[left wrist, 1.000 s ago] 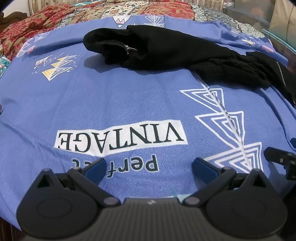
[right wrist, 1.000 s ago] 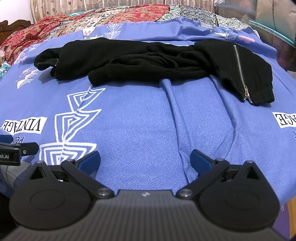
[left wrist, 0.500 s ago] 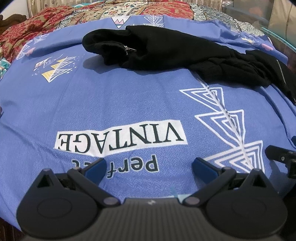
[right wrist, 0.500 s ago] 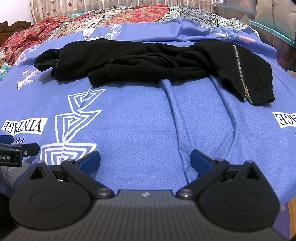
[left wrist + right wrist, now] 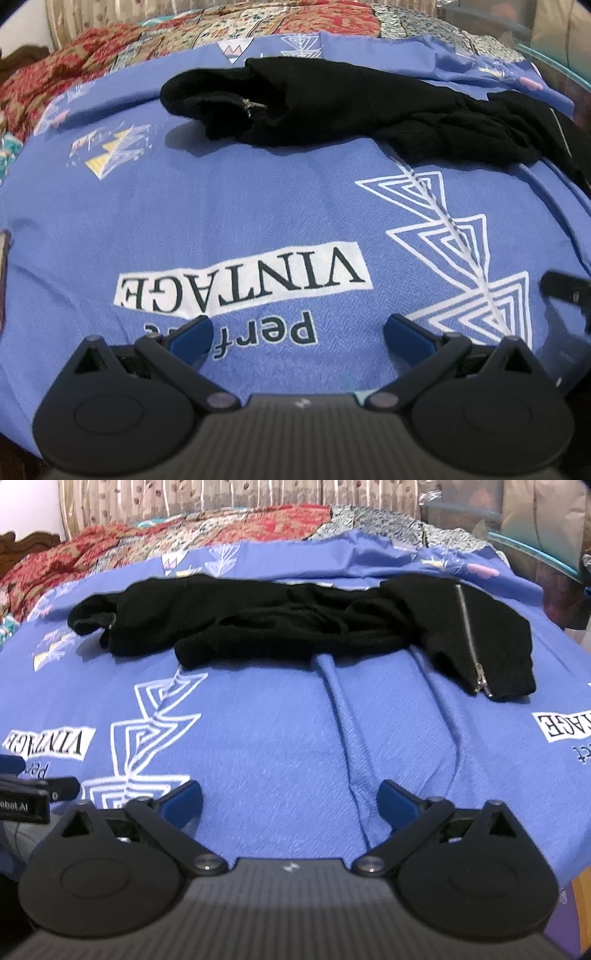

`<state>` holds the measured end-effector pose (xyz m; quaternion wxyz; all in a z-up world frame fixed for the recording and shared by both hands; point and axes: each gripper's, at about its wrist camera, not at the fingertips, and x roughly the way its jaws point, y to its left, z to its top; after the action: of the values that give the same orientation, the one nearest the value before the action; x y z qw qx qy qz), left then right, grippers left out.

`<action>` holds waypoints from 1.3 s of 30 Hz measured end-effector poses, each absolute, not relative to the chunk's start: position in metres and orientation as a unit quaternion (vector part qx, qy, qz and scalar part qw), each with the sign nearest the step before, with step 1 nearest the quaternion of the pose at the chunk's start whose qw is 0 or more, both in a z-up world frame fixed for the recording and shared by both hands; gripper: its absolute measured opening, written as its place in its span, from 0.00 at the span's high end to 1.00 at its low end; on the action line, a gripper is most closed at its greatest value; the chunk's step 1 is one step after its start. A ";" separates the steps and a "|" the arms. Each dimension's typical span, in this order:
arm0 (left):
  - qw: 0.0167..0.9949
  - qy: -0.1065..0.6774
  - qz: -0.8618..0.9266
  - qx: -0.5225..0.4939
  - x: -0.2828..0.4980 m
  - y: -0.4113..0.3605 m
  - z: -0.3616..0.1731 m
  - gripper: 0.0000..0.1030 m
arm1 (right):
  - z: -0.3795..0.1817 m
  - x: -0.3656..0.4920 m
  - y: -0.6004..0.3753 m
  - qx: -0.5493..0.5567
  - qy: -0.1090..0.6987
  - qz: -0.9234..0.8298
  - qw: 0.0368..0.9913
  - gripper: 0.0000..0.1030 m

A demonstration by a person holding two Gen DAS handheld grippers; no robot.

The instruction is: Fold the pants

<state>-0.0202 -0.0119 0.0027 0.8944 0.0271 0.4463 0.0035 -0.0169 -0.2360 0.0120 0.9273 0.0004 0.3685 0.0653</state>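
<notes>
Black pants [image 5: 295, 627] lie crumpled across the far part of a blue printed bedsheet [image 5: 280, 731], with a silver zipper [image 5: 469, 635] showing on the right leg near its cuff. In the left wrist view the same pants [image 5: 351, 110] stretch from the upper middle to the right edge. My left gripper [image 5: 297, 334] hovers open over the "VINTAGE" print [image 5: 240, 284], well short of the pants, with nothing between its blue pads. My right gripper [image 5: 290, 801] is over bare sheet near the front edge; its jaws are wide and closing slightly, with nothing between them.
A red patterned quilt [image 5: 147, 542] covers the bed beyond the sheet. A curtain [image 5: 221, 494] hangs behind. The sheet has long wrinkles [image 5: 343, 720] ahead of the right gripper. The other gripper's black body [image 5: 33, 794] shows at the left edge.
Both views have tilted up slightly, so the pants sit a little lower in frame. The right gripper's pads stand a touch closer together.
</notes>
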 end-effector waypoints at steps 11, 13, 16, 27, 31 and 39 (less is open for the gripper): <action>0.892 0.451 0.030 -0.002 -0.005 0.006 0.000 0.00 | 0.033 0.028 -0.256 0.085 0.351 0.067 0.930 0.54; 0.892 0.450 0.029 0.005 -0.003 0.005 0.001 0.00 | 0.034 0.048 -0.258 0.113 0.358 0.076 0.924 0.52; 0.891 0.452 0.027 0.002 -0.002 0.005 0.001 0.00 | 0.032 0.073 -0.255 0.163 0.377 0.106 0.906 0.47; 0.885 0.446 -0.026 -0.134 0.004 0.048 0.034 0.00 | 0.014 0.150 -0.237 0.358 0.425 0.125 0.822 0.88; 0.875 0.415 -0.086 -0.236 0.011 0.075 0.054 0.00 | 0.051 0.100 -0.215 0.343 0.416 0.260 0.801 0.89; 0.764 0.433 -0.180 -0.444 0.020 0.103 0.013 0.00 | 0.071 0.015 -0.202 0.383 0.402 0.383 0.738 0.89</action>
<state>0.0198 0.1032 0.0130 0.7635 -0.4441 0.4327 -0.1805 0.0149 -0.2018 0.0710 0.7380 0.3832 0.4019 0.3833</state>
